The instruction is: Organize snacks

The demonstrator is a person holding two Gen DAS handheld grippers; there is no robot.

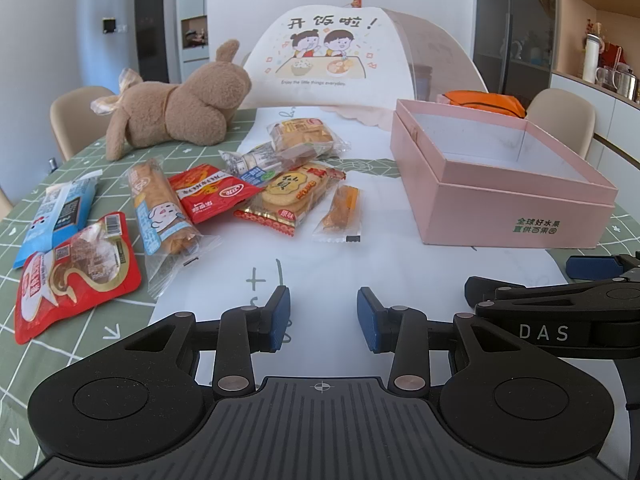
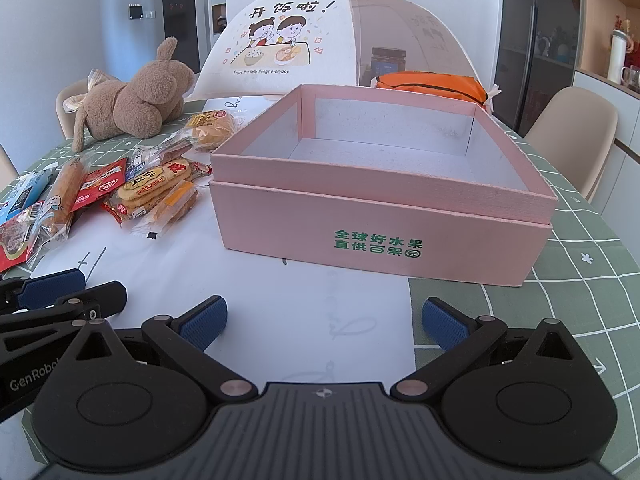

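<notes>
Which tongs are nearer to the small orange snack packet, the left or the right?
Left. The left tongs sit almost directly before the small orange snack packet; the right tongs are off to its right, facing the pink box.

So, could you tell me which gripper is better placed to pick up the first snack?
Probably the left gripper: the snacks lie ahead of its open jaws, whereas the right gripper faces the pink box.

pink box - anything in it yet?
Empty. The pink box is open, its grey floor and inner walls bare in the right wrist view; snack packets lie beside it.
</notes>
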